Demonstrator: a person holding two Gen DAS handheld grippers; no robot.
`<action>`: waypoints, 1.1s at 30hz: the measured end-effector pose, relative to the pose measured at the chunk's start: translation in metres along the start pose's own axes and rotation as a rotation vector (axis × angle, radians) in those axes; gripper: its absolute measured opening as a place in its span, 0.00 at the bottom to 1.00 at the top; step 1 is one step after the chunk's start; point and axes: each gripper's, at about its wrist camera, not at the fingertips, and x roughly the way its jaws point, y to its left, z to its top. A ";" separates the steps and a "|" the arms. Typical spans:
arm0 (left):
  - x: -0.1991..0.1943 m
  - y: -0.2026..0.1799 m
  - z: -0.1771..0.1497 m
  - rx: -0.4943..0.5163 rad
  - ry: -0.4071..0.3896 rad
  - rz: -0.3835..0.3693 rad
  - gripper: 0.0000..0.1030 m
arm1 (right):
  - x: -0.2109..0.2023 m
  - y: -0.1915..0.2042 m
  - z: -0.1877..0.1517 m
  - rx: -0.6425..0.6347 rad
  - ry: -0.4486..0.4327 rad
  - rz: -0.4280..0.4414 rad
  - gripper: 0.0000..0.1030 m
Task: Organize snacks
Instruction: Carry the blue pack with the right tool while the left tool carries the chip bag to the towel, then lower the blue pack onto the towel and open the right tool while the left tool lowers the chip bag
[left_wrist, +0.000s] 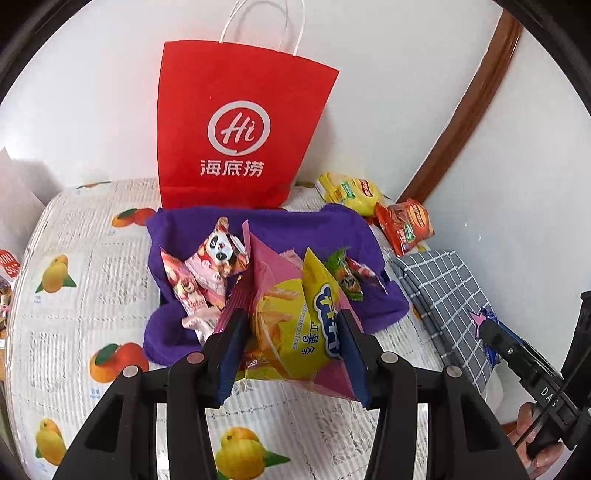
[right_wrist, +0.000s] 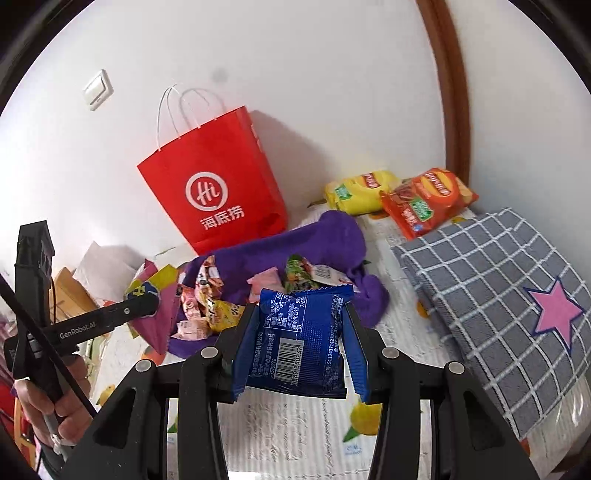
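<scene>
Judging the sorting about midway: left gripper (left_wrist: 291, 332) pinching a pink-and-yellow sweet potato stick bag (left_wrist: 291, 325) and right gripper (right_wrist: 299, 332) clamped on a blue packet (right_wrist: 303, 339), both just before the purple cloth (left_wrist: 332, 229) (several snacks already heaped there), while yellow chip bag (right_wrist: 360, 192) and red chip bag (right_wrist: 428, 203) wait behind it.

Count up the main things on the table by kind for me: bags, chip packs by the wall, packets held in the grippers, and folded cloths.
Paper bags: 1, the red paper bag
Chip packs by the wall: 2, the yellow chip pack and the red chip pack
Packets held in grippers: 2, the pink and yellow snack packet and the blue snack packet
Folded cloths: 1, the grey checked cloth
Total: 6
</scene>
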 end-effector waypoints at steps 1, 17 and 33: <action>0.001 -0.001 0.002 0.002 -0.002 -0.001 0.46 | 0.003 0.002 0.003 -0.005 0.003 -0.003 0.43; 0.024 -0.012 0.049 -0.011 -0.024 0.058 0.46 | 0.038 0.023 0.064 -0.077 0.008 -0.010 0.43; 0.064 0.033 0.074 -0.098 -0.017 0.095 0.46 | 0.132 0.027 0.126 -0.046 0.099 0.010 0.43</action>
